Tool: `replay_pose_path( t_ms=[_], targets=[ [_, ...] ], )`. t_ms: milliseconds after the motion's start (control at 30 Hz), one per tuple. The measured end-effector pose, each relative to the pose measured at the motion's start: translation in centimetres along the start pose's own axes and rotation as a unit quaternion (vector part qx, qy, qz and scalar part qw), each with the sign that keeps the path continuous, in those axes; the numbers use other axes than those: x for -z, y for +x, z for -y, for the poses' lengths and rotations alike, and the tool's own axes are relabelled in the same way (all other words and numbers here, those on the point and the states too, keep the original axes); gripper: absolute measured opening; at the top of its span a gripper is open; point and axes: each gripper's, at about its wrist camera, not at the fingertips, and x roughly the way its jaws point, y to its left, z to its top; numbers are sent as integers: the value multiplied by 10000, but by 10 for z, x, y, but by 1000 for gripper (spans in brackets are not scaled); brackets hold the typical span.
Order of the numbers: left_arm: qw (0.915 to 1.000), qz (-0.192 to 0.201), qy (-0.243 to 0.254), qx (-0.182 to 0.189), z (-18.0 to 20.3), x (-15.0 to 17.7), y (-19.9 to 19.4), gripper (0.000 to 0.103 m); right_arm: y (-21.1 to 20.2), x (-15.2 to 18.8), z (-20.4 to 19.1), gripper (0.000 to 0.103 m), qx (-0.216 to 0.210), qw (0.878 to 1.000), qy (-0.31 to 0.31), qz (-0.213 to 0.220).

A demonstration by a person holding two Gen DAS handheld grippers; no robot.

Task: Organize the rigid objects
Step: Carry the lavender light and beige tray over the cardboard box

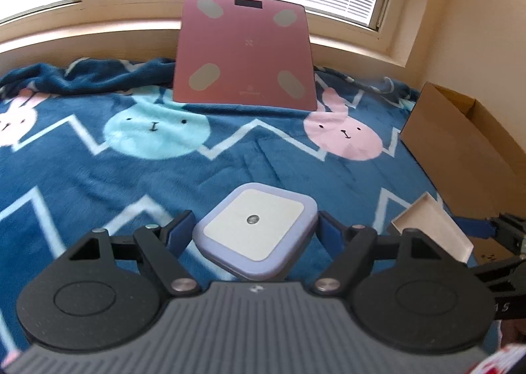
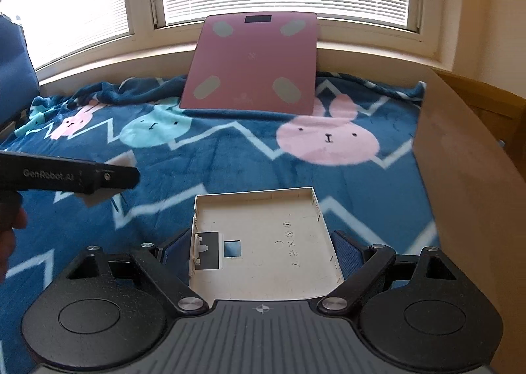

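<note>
We hold the left gripper (image 1: 254,231) w/ its blue pads pinching a square lilac-rimmed plastic device with a white face and small round centre button (image 1: 256,229), lifted just above the blue fleece blanket with bunny faces and white zigzags (image 1: 131,173). Our right gripper (image 2: 263,250) clamps a shallow cream plastic tray-like cover with cut-outs (image 2: 263,242) between both pads; it's prob. off the blanket, hard to tell. A pink square glass bathroom scale (image 1: 245,52) leans vs. the window ledge at the far side. An open brown cardboard box (image 1: 466,140) sits at the blanket's right edge.
</note>
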Motion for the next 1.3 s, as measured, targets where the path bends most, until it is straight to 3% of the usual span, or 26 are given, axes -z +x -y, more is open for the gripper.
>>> replay_pose_path(
  t_ms=[267, 567, 933, 1300],
  targets=[
    [9997, 116, -88, -213, 15, 17, -61, 76, -59, 21, 2, 87, 109, 9992, 383, 107],
    [9995, 213, -61, -222, 35, 32, -108, 76, -109, 35, -2, 87, 287, 9986, 370, 253],
    [9994, 336, 107, -54, 64, 38, -136, 76, -150, 39, 0, 87, 566, 9974, 346, 296],
    [9978, 402, 433, 312, 112, 23, -135, 76, -187, 28, 33, 87, 815, 9945, 405, 526]
  ],
)
